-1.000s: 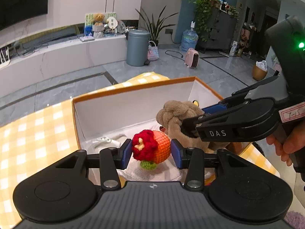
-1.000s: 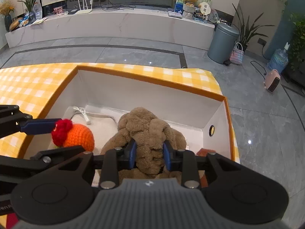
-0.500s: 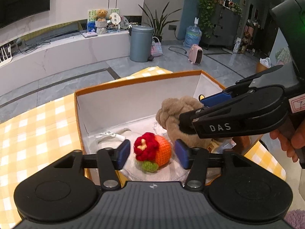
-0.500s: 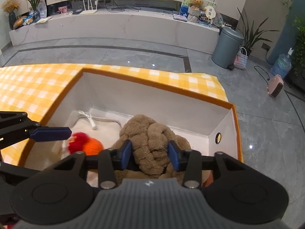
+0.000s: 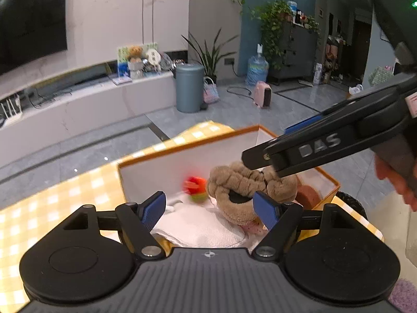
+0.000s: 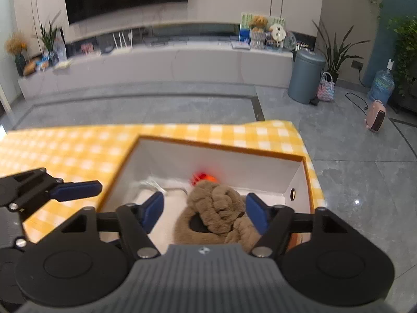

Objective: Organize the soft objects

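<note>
Left gripper [image 5: 209,210] low centre of frame, jaws spread wide, just been opening — nothing between pads. Crocheted red-orange toy [image 5: 196,189] blurred, lying free inside orange-rimmed box [image 5: 187,144], centre of frame, on white towel [image 5: 200,227]. Right gripper [image 6: 204,211] also released, jaws just been opening; brown plush slipper [image 6: 216,208] below gap, pads clear of it. Slipper sits in box just right of toy. Box stands on yellow checked tablecloth [image 6: 78,151], lower half of frame.

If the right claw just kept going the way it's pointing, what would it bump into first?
Most likely the brown plush slipper lying in the orange-rimmed box; it sits straight ahead between the open right claw, though depth is hard to judge.
</note>
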